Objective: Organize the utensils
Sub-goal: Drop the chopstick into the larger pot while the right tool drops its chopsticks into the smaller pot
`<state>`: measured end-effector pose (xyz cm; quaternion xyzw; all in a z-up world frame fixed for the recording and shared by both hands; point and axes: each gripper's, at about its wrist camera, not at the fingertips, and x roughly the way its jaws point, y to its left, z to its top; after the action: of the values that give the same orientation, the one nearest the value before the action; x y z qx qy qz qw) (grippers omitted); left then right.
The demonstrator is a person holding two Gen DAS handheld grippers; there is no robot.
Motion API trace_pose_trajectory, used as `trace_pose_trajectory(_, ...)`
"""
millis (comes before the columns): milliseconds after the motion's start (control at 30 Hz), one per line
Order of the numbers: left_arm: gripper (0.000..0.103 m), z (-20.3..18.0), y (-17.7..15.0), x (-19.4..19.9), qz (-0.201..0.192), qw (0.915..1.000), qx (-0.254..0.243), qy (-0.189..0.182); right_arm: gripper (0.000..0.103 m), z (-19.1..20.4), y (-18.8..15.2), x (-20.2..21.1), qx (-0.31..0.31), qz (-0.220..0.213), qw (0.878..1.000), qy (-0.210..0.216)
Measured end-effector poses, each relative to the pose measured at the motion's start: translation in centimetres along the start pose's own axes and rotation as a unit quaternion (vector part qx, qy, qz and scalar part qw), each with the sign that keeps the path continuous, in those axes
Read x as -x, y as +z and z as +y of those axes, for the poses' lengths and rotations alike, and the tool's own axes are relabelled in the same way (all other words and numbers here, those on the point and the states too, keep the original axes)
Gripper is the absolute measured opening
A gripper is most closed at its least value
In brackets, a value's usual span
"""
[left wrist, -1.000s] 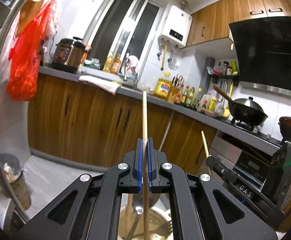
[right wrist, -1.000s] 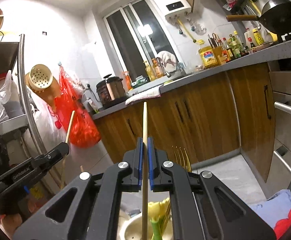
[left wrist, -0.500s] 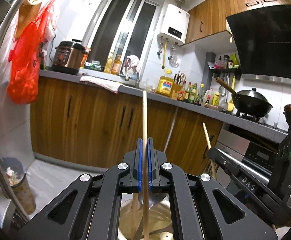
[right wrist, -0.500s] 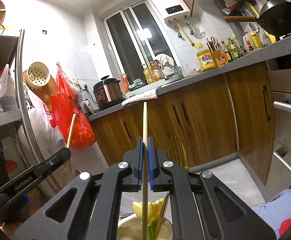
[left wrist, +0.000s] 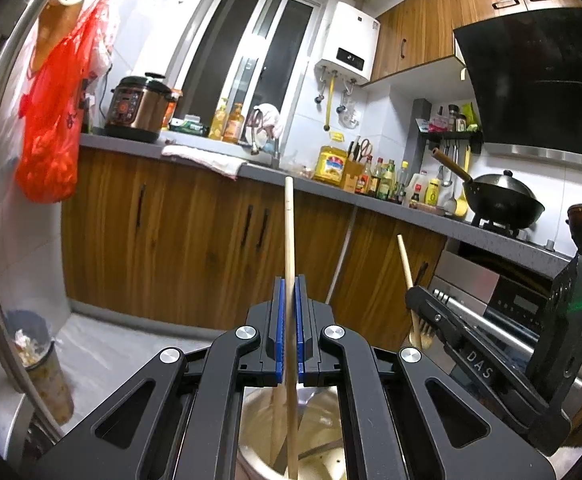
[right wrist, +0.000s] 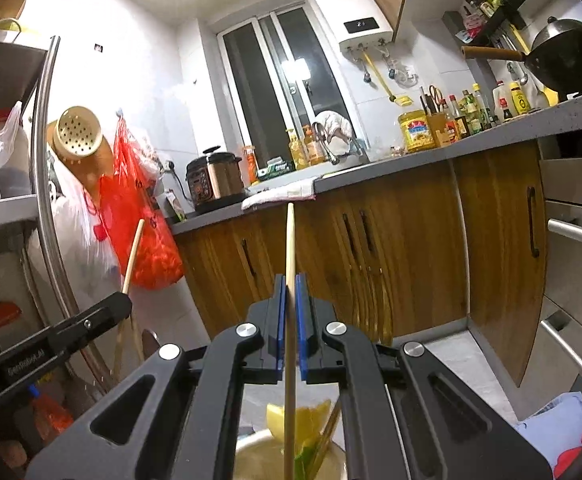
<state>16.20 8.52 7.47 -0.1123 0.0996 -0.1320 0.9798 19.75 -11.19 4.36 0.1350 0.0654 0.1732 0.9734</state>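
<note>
Kitchen with wood cabinets (left wrist: 179, 232); both sticks now sit lower over the metal pot.

Left view: the left gripper (left wrist: 289, 320) clamps an upright wooden stick (left wrist: 289, 240), the pot (left wrist: 323, 436) now closer beneath. Right view: the right gripper (right wrist: 290, 320) pinches a second stick (right wrist: 290, 248) above the pot rim (right wrist: 251, 442); release likely comes next.

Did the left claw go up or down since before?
Yes. The left claw with its wooden stick moved down: the metal pot below looks bigger and the counter sits lower.
</note>
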Motion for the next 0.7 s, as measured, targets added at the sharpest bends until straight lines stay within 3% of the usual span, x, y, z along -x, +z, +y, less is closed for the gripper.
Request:
trace_pose_trajectory(433,0.005,0.3,-1.9,3.3,0.047,0.9988,0.0,-0.01,0.005,1.3,-0.6,5.8,0.066,0.068,0.995,0.043)
trace_pose_trajectory(700,0.005,-0.8,-3.2,2.8,0.076,0.9964,-0.036,-0.005,0.005,0.5,-2.3,5.5,0.051,0.116,0.991,0.039)
